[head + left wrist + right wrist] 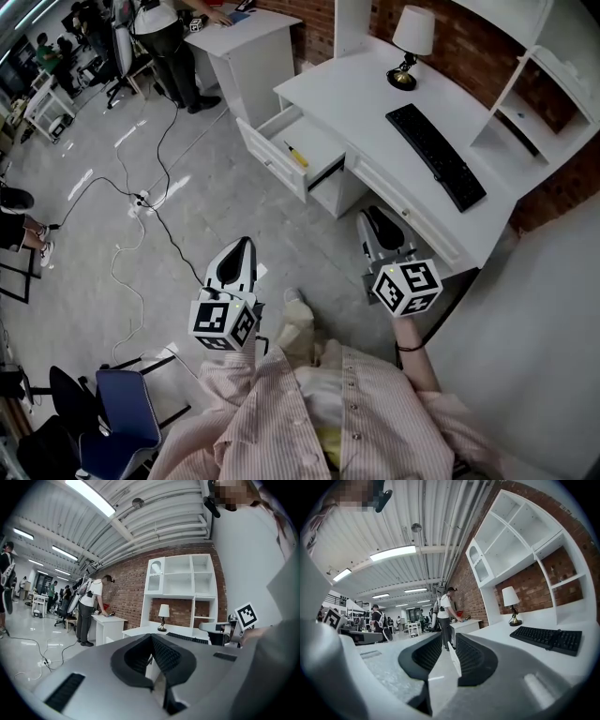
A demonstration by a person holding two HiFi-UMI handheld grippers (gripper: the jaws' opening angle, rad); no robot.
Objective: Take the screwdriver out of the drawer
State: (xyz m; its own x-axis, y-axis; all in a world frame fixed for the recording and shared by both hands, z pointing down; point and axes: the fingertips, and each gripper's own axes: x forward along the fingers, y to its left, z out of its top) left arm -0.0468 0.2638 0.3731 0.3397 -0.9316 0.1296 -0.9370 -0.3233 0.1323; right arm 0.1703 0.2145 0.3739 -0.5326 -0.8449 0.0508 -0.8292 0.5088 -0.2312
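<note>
approach phase: screwdriver (296, 155) lies in open drawer (272, 161), 11 o'clock of right gripper (372, 217). its fingers apart, empty; left gripper (246, 244) fingers together. next we reach in, straddle it.

Large open-plan workshop-lab, industrial loft look. Exposed brick wall (126, 585) behind white worktop (347, 84). Bare ribbed ceiling with pipes (159, 527) and strip lights (91, 496). Polished grey floor (216, 216), loose cables (169, 239) running to power strip (141, 200). Office furnishing on worktop: keyboard (436, 155) near middle, lamp (411, 42) at back edge, white shelf unit (180, 581) above. Person (88, 611) standing at second white table (108, 623). More people (377, 620), tables and chairs far off. Blue chair (122, 412) nearby.
</note>
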